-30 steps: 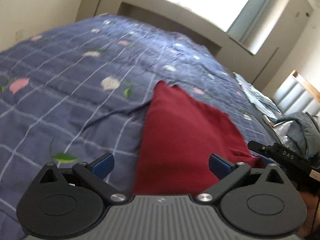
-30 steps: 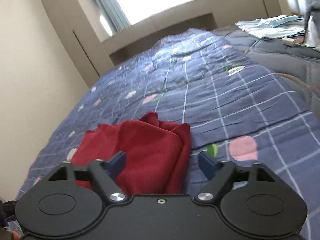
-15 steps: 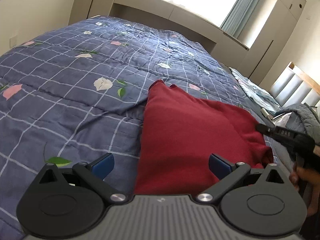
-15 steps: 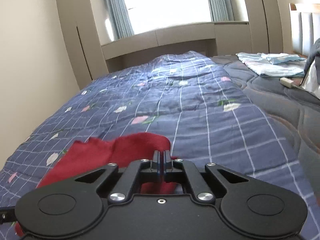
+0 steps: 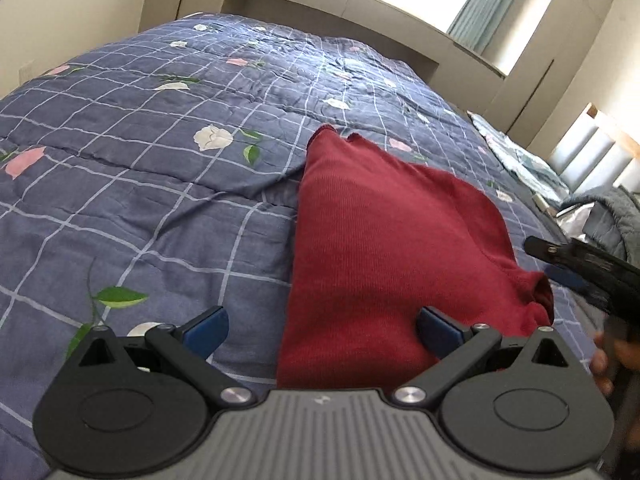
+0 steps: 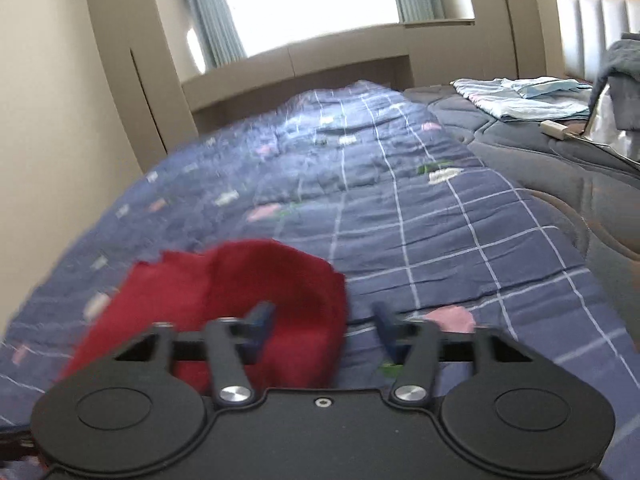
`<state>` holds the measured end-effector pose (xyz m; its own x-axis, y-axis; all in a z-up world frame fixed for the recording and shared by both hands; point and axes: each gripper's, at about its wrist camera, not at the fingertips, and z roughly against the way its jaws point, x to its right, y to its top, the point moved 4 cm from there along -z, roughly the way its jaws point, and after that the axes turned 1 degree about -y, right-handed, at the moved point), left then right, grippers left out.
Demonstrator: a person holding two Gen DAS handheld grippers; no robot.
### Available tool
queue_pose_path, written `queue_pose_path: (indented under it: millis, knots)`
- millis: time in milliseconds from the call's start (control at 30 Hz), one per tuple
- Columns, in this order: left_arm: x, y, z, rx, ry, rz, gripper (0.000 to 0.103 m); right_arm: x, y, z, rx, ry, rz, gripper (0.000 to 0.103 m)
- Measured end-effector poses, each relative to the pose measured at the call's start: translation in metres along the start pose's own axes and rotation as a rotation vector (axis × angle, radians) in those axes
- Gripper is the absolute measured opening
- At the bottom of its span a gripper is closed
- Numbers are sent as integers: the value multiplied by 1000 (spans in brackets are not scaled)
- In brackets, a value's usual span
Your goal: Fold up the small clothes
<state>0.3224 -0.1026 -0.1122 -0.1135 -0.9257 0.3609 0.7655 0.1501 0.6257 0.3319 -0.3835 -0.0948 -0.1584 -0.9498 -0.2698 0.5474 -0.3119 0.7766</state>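
Red garment (image 5: 384, 248) lies half-folded on the bed (image 5: 160, 184); right claw (image 6: 324, 320), jaws just spreading, grips nothing; left claw (image 5: 320, 326) spread; pinch the bunched edge squarely next.

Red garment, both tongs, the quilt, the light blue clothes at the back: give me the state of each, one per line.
Red garment: lying partly folded on the quilt, held by neither tongs.
Left tongs: open, empty, over the garment's near edge.
Right tongs: open after just opening, nothing gripped, garment's edge between the pads.
Quilt: spread out, creased.
Light blue clothes: lying flat at the far side.
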Motion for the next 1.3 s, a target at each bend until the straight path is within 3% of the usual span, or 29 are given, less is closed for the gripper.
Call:
queue_pose_path:
  millis: [133, 233, 300, 367, 567, 733, 933, 1100, 1200, 1300]
  knots:
    - [1, -4, 1, 0, 4, 22, 102, -32, -10, 24, 36, 19, 63, 81]
    - [0, -7, 0, -15, 19, 18, 102, -38, -31, 19, 16, -144, 148, 78]
    - [-1, -9, 0, -29, 14, 11, 102, -25, -46, 16, -11, -213, 111, 78]
    - [-3, -12, -2, -43, 11, 7, 102, -10, -56, 17, -30, -199, 11, 79]
    - [-8, -9, 7, -49, 1, 30, 103, -3, -63, 29, 7, -203, -33, 87]
    - [-7, 24, 18, 60, 25, 25, 103, -2, -35, 47, 107, -179, 12, 102]
    - [9, 80, -30, 156, 144, -27, 103, -36, 0, -12, 106, -114, 204, 102]
    - [6, 89, -86, 109, 244, -65, 102, -42, 9, -66, 89, -208, 328, 102]
    - [-1, 77, -104, 78, 263, -53, 103, -27, 3, -86, 63, -260, 319, 102]
    - [-2, 67, -106, 121, 267, -61, 103, -9, -6, -94, 44, -218, 232, 102]
